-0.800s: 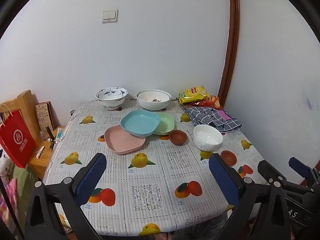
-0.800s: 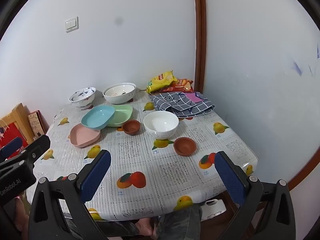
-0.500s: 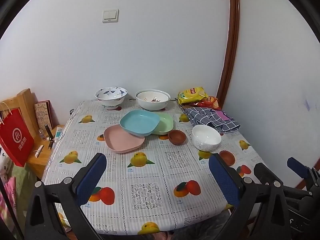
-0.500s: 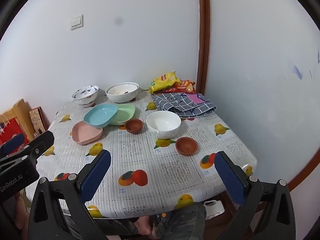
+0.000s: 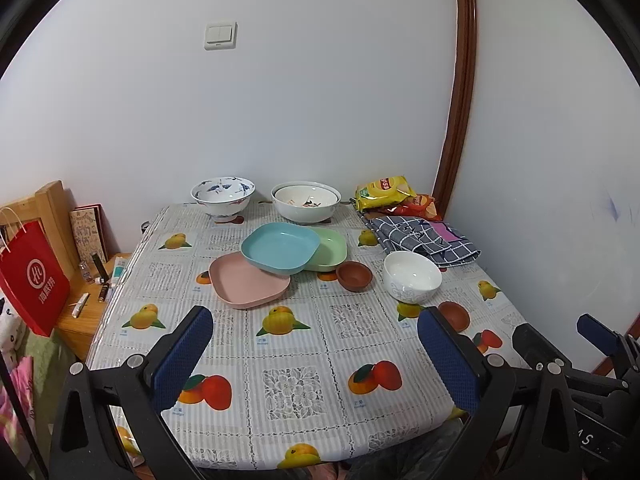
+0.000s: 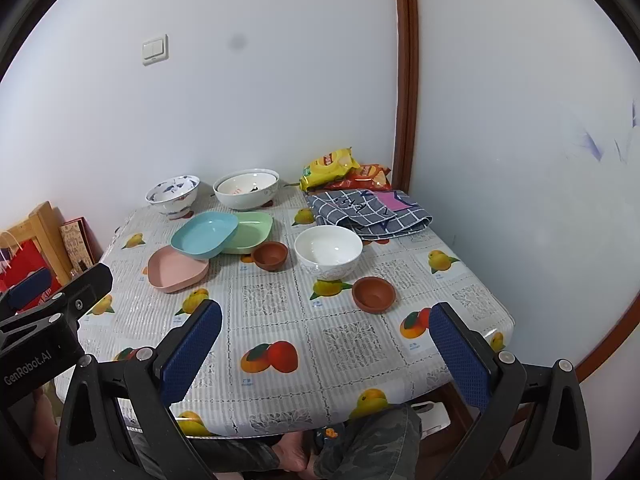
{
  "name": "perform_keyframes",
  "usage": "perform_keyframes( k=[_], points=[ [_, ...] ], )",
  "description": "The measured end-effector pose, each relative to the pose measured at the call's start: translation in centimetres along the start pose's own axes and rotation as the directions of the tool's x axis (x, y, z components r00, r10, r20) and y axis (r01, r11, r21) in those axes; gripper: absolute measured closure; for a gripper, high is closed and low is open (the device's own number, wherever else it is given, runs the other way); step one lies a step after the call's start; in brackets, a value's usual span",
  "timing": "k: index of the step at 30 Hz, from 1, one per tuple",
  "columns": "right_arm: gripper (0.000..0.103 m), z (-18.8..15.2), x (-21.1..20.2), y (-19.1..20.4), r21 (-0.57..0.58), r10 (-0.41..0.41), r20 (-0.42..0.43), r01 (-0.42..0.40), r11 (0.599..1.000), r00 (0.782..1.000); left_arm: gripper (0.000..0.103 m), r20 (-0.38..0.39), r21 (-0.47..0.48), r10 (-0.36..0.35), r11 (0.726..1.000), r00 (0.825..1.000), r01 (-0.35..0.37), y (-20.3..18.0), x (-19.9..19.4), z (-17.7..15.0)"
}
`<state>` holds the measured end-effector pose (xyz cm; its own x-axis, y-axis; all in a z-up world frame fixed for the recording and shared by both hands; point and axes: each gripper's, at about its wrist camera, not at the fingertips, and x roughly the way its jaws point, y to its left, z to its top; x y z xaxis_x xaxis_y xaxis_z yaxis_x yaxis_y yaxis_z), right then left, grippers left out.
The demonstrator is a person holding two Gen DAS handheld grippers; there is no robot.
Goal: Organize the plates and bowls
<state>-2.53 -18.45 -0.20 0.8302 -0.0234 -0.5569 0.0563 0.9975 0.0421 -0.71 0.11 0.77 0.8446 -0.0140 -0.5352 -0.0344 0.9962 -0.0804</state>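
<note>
On the fruit-print table a blue plate leans over a pink plate and a green plate. A white bowl stands to their right, with one small brown bowl on its left and another nearer me. Two big patterned bowls stand at the back. My left gripper and my right gripper both hover open over the table's near edge, holding nothing. In the right wrist view the same plates and white bowl lie ahead.
A checked cloth and snack bags fill the back right corner. To the left stand a red paper bag and a low wooden stand with small items. Walls close the back and right. A person's legs show under the table.
Both grippers have drawn back and risen a little, so the table looks slightly smaller and farther away. The dishes have not moved.
</note>
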Motion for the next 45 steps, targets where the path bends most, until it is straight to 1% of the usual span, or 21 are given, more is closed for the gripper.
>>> perform_keyframes(
  k=[19,33,45],
  points=[
    [0.001,-0.4,0.3,0.5,-0.002,-0.006,-0.015,0.006,1.000,1.000,0.000,-0.024,-0.012,0.006,1.000,1.000,-0.006,0.9,0.7,-0.7],
    [0.001,-0.4,-0.3,0.9,-0.010,0.010,-0.001,-0.010,1.000,1.000,0.000,-0.019,-0.019,0.003,1.000,1.000,-0.004,1.4,0.3,-0.8],
    [0.001,-0.4,-0.3,1.0,-0.002,0.006,-0.002,-0.006,1.000,1.000,0.000,-0.021,-0.008,0.004,1.000,1.000,-0.004,1.4,0.2,-1.0]
  ],
)
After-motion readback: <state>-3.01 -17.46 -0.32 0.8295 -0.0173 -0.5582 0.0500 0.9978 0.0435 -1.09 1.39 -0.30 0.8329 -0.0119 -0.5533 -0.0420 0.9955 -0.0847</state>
